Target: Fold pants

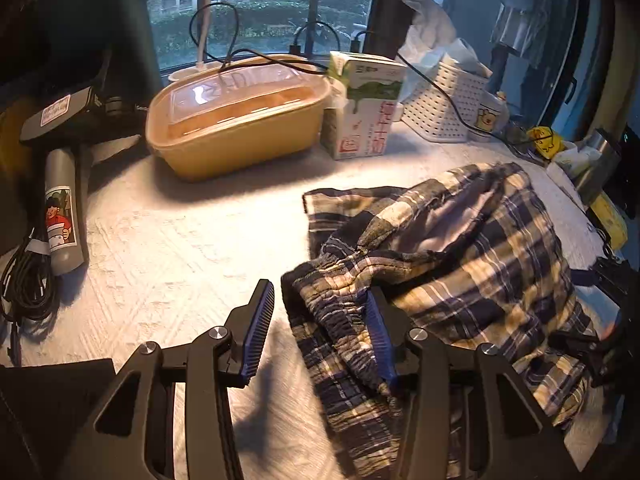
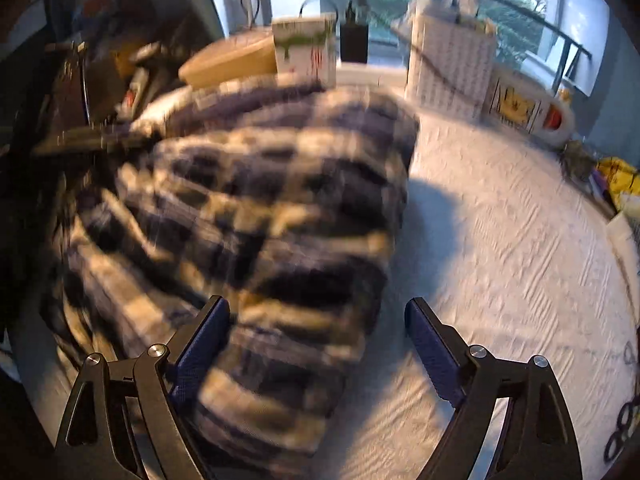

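Observation:
Plaid pants [image 1: 460, 264] in navy, cream and tan lie crumpled on the white textured table cover [image 1: 180, 248], right of centre in the left wrist view. My left gripper [image 1: 320, 332] is at the gathered waistband. Its right finger is sunk into the folds, and its left pad [image 1: 258, 328] stands free of the cloth, so it is open. The right wrist view is blurred. There the pants [image 2: 260, 208] fill the left half, and my right gripper [image 2: 320, 344] stands wide open over their near edge. The cloth lies between its fingers, but neither pad presses on it.
A yellow lidded box [image 1: 240, 120], a milk carton [image 1: 364, 108] and a white perforated basket [image 1: 444, 108] line the back by the window. A grey tube [image 1: 64, 220] and coiled black cables [image 1: 24, 288] lie at the left. Small yellow items [image 2: 616, 176] crowd the right edge.

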`<control>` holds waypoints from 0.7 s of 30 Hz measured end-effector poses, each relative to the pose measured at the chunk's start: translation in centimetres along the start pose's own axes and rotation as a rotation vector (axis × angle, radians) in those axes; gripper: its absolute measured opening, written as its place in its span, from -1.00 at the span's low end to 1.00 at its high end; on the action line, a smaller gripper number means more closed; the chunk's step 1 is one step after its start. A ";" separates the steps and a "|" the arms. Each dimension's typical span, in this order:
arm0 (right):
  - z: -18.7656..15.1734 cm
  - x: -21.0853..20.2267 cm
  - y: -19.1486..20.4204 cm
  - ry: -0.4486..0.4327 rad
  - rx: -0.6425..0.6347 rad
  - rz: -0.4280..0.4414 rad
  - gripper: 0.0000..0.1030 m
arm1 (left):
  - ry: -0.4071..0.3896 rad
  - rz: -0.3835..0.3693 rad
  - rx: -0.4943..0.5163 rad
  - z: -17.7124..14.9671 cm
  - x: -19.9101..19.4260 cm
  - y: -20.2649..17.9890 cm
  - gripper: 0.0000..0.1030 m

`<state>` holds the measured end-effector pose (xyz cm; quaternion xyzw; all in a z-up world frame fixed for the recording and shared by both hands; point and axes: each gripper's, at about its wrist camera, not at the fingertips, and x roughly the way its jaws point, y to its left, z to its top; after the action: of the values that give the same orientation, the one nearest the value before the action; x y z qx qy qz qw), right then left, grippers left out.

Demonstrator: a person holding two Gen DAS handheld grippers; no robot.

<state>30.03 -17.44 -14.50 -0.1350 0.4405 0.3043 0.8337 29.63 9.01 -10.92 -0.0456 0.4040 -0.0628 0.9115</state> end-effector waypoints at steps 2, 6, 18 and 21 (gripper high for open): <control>-0.7 -0.6 -0.2 -0.006 -0.015 -0.006 0.74 | 0.004 -0.011 -0.014 0.3 0.4 0.4 -0.07; -1.5 -1.4 -1.0 0.008 -0.005 -0.022 0.74 | -0.022 -0.028 -0.018 1.3 0.2 0.7 -0.07; 1.3 -5.6 -3.7 -0.116 0.047 -0.014 0.75 | -0.085 -0.077 -0.067 2.8 -3.8 1.9 0.14; 3.2 -4.7 -3.7 -0.146 0.040 0.000 0.75 | -0.109 -0.115 -0.077 2.8 -4.5 1.8 0.21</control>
<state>32.40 -20.55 -8.98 -0.0959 0.3845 0.3046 0.8661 28.84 11.56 -5.97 -0.1071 0.3527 -0.0971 0.9245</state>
